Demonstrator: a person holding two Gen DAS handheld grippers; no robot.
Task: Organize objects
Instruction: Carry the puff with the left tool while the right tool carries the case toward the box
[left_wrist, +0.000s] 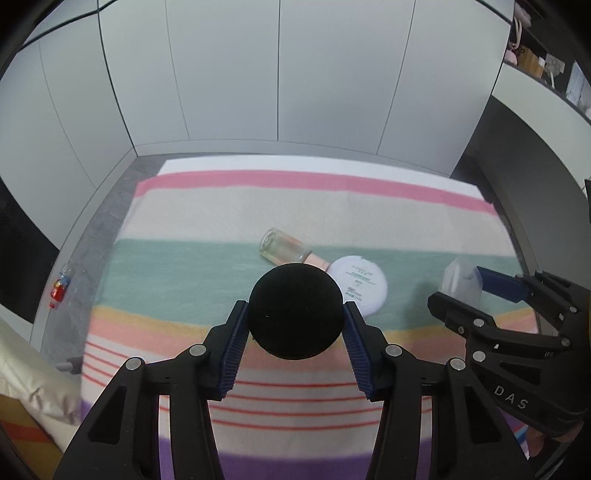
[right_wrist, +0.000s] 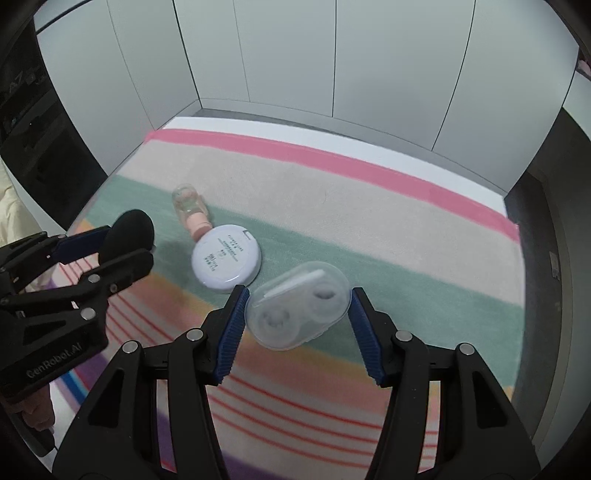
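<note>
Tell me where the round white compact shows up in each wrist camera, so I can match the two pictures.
Left wrist view: the round white compact lies just right of centre, partly hidden behind the black puff held in the left gripper.
Right wrist view: it lies left of centre, flat on the striped cloth.
Shared landmark: the small glass bottle lying on its side, its pink cap at the compact's edge.

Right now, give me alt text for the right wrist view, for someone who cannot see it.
The right gripper holds a clear plastic case between its blue pads above a striped cloth. On the cloth behind it lie a round white compact and a small glass bottle on its side. At left, the left gripper holds a black sponge.
</note>
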